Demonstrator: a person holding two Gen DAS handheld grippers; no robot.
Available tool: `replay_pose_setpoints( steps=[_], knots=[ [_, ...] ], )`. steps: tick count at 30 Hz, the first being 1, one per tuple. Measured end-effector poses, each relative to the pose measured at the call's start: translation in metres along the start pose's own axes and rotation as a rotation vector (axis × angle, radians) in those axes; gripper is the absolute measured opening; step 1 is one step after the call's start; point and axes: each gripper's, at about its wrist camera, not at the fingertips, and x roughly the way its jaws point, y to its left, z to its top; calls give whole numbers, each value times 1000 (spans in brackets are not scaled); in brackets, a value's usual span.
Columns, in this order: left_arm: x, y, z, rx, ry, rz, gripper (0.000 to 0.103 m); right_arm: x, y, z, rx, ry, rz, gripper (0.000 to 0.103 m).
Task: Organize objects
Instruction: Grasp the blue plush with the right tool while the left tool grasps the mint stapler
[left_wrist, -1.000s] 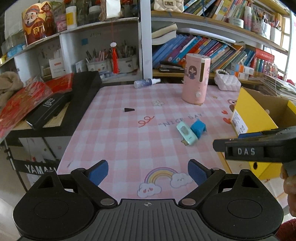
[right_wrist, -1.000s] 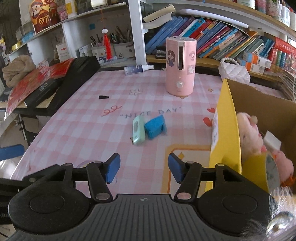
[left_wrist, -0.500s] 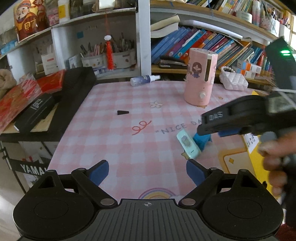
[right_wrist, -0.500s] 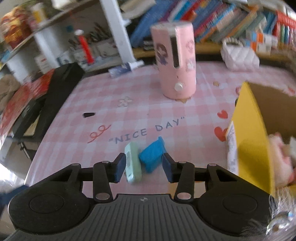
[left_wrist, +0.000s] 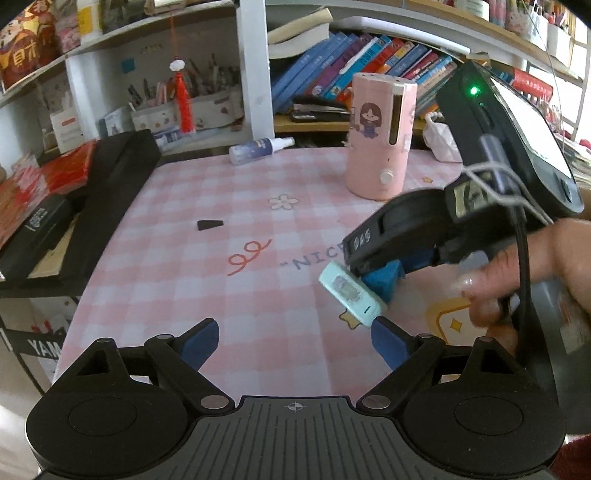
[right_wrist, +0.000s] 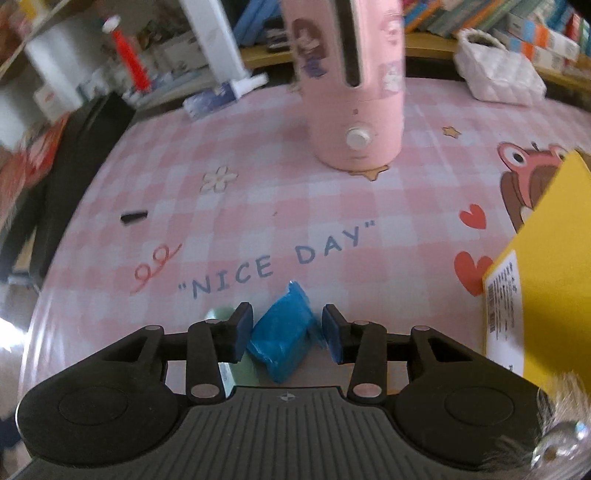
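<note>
Pink checked cloth printed with "NICE DAY" covered the counter (right_wrist: 258, 192), backed by shelves of books. A pink cylindrical appliance (right_wrist: 354, 96) stood upright toward the far side, a small spray bottle (left_wrist: 258, 149) lay on its side beyond it, and a small black wedge (left_wrist: 209, 224) lay well apart to the left. The right gripper (right_wrist: 284, 334) was low over the cloth, its jaws straddling a blue block (right_wrist: 282, 338); the left pad looked to be touching it, the right pad just beside, not yet clamped. A mint-green device (left_wrist: 351, 293) lay touching the block's left side. A yellow cardboard box (right_wrist: 546, 273) stood near on the right. The left gripper (left_wrist: 295, 341) hovered with jaws spread wide, holding nothing.
</note>
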Motion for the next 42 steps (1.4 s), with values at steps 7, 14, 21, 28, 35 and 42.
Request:
replay_pose_setpoints(
  steps=[7, 14, 21, 28, 35, 42],
  knots=[
    [12, -4, 4, 1, 20, -13, 91, 2, 13, -6, -121, 3, -31, 40],
    [20, -9, 8, 4, 27, -55, 81, -29, 3, -1, -57, -147, -1, 33],
    [54, -13, 20, -54, 99, -88, 59, -75, -14, 11, 20, -340, -4, 33],
    [79, -28, 28, -36, 146, -60, 39, -82, -19, 6, 35, -322, 27, 33],
    [79, -25, 31, -63, 111, -47, 39, -87, -20, -2, 33, -318, 22, 33],
    [89, -30, 33, 19, 100, -54, 23, -89, -23, -7, 38, -318, 13, 33]
  ],
)
